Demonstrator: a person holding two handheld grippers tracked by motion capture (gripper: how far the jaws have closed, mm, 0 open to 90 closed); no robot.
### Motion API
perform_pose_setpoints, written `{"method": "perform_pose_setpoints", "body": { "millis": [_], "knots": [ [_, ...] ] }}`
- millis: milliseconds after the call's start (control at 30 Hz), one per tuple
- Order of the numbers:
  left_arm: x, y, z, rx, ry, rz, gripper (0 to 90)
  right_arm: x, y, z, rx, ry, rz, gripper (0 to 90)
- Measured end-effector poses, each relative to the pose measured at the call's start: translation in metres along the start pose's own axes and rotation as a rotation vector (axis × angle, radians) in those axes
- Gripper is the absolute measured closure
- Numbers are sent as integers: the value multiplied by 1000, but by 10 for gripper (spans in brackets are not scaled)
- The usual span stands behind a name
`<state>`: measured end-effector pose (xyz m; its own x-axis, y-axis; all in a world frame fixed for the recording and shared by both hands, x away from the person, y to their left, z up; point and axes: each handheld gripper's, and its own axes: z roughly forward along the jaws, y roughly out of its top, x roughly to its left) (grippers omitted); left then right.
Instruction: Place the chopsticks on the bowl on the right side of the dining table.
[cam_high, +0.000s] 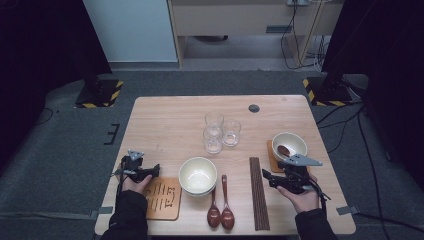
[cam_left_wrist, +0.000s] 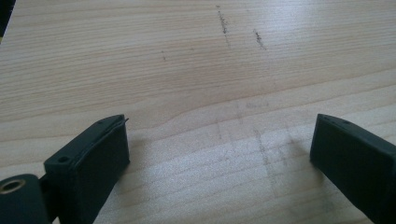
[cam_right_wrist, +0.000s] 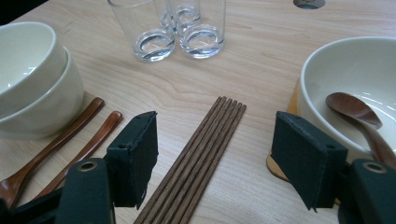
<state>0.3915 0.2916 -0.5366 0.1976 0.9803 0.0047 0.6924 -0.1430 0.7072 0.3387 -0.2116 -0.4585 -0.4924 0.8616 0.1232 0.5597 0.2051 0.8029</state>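
At lower centre of the right gripper view, my right hand-held gripper (cam_right_wrist: 215, 156) gapes empty over chopsticks (cam_right_wrist: 196, 163): light, stiff, slippery; pinch mid-length.

sleeves: dark | tool (cam_high: 150, 171): black, 2 block jaws, grey 3-cornered plate, black cable

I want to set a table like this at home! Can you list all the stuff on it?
Glasses: three, clear, clustered at the table's middle back.
Stacked bowls: cream, near the front middle.
Spoons on the table: two, brown wood, just in front of the stack.
Chopsticks: a dark brown bundle, right of the spoons.
Bowl with spoon: one, cream, on an orange coaster, right side.
Mat: one, orange-brown, front left.
Table: one, light wood.
Left claw: black, open over bare table.
Right claw: black, open above the chopsticks.
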Motion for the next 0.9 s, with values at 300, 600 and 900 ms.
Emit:
{"method": "perform_pose_setpoints", "body": {
  "millis": [300, 600, 900],
  "knots": [
    [0, 0, 0, 0, 0, 0, 35, 4, -6, 5, 17, -1, -25, 334],
    [0, 0, 0, 0, 0, 0, 35, 6, -13, 12, 45, -2, -42, 360],
    [0, 0, 0, 0, 1, 0, 34, 7, -20, 20, 89, 1, -52, 408]
  ]
}}
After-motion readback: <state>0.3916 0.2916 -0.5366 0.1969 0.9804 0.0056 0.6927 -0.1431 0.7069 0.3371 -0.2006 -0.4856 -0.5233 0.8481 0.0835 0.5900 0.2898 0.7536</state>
